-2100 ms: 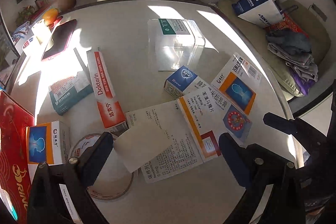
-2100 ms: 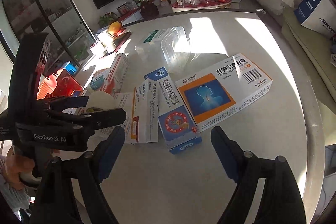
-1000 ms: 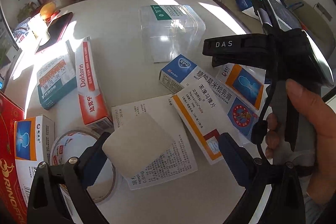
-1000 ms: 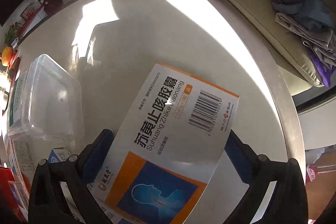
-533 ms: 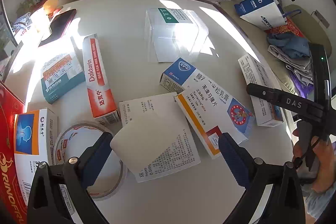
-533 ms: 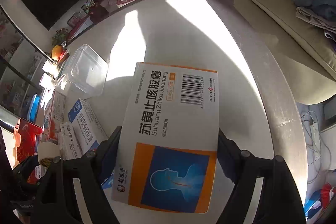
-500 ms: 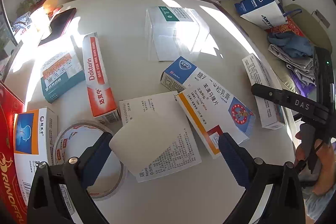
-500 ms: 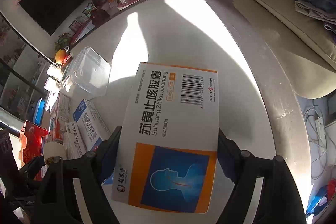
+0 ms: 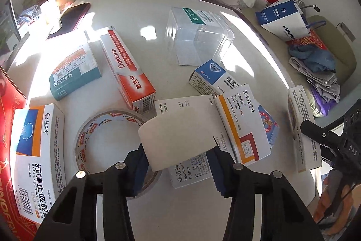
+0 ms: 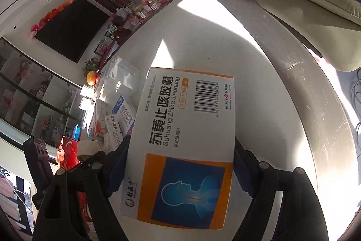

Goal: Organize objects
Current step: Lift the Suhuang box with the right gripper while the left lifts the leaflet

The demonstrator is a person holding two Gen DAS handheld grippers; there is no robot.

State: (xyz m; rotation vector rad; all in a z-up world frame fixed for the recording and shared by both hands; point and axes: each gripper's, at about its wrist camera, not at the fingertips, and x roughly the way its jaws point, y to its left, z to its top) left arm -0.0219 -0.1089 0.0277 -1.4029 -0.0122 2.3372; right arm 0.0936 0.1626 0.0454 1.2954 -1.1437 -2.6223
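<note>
Where grippers clamp, box [image 10: 185, 146] sides & leaflet [image 9: 180, 141] edges hidden.

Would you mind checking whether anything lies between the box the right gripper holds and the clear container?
The right gripper holds the Suhuang box off the table. Blue-topped medicine boxes lie below toward the clear container; nothing visibly blocks a lifted path.

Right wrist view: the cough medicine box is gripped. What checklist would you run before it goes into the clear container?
1. Right tool shut on cough medicine box: ok.
2. Box lifted off the table: ok.
3. Clear container has room inside: ok, one green-labelled box visible.
4. Container opening facing up: cannot tell.
5. Left tool out of the way: not ok, shut on a white box nearby.
</note>
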